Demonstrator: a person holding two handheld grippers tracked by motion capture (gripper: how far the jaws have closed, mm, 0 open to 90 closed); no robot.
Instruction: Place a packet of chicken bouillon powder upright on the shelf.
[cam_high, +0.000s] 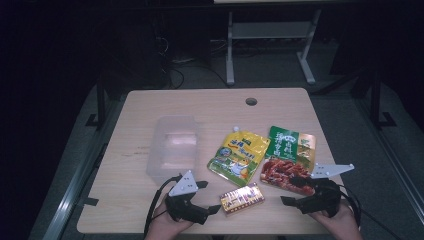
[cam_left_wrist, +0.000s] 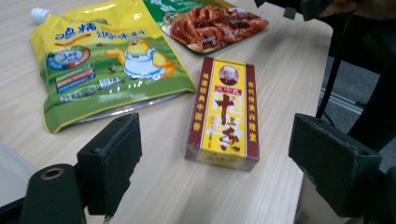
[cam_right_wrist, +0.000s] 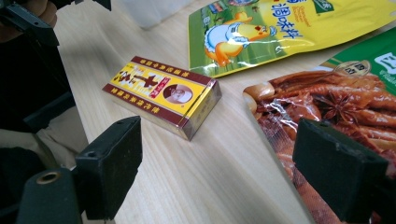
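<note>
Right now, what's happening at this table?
A person holds a gripper in each hand at the near table edge. Both the left gripper and the right gripper are open and hold nothing. A small box lies between them. Beyond it lie a yellow pouch, a green packet and a clear bin.

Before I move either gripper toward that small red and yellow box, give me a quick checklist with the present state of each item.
1. Left gripper jaws open and empty: ok.
2. Right gripper jaws open and empty: ok.
3. Red and yellow box lies flat on the table, apart from both pouches: ok.
4. Box sits ahead, between the left gripper's jaws: ok.
5. Clear plastic container upright and open-topped: ok; whether anything is inside: cannot tell.
6. Yellow pouch and green and red pouch clear of the box: ok.
</note>
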